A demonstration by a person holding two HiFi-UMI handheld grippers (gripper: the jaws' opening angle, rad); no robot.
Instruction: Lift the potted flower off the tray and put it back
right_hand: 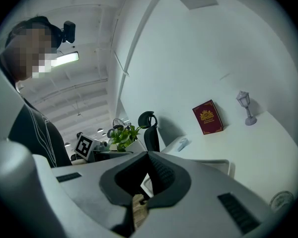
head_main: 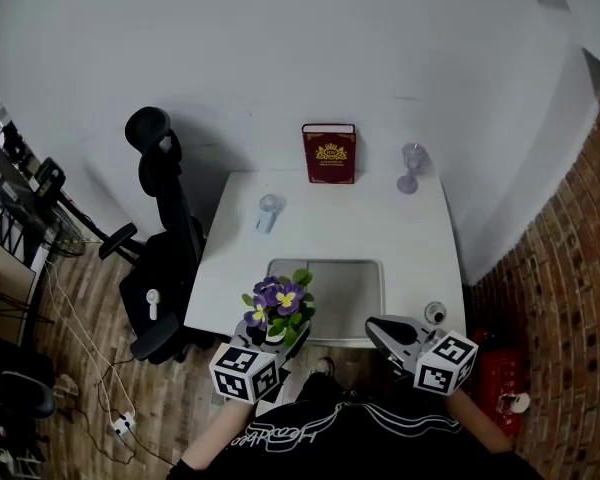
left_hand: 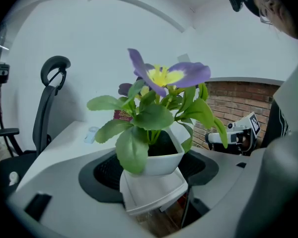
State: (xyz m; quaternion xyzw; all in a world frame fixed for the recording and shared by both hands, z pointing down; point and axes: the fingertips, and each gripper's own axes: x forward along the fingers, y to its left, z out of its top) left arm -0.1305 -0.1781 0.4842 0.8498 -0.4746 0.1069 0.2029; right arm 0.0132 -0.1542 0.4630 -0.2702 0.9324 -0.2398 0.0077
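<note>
Left gripper view: left gripper (left_hand: 154, 171) fingers (left_hand: 100, 175) spread wide, gripping the potted flower (left_hand: 159, 157) between them, tray (head_main: 345, 298) lying beyond the fingertips; right gripper (right_hand: 150, 175) fingers closed together, empty.

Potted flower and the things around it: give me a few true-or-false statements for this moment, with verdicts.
1. The potted flower rests on the tray. False: the left gripper holds its white pot up at the table's near edge, with floor showing below it.
2. The right gripper carries nothing. True.
3. A red book stands upright at the table's far edge, by the wall. True.
4. A small lantern stands in the tray. False: the tray is bare, and the lantern stands near the table's far right corner.
5. Both grippers grip the pot. False: only the left one does. The right one is apart from it.
</note>
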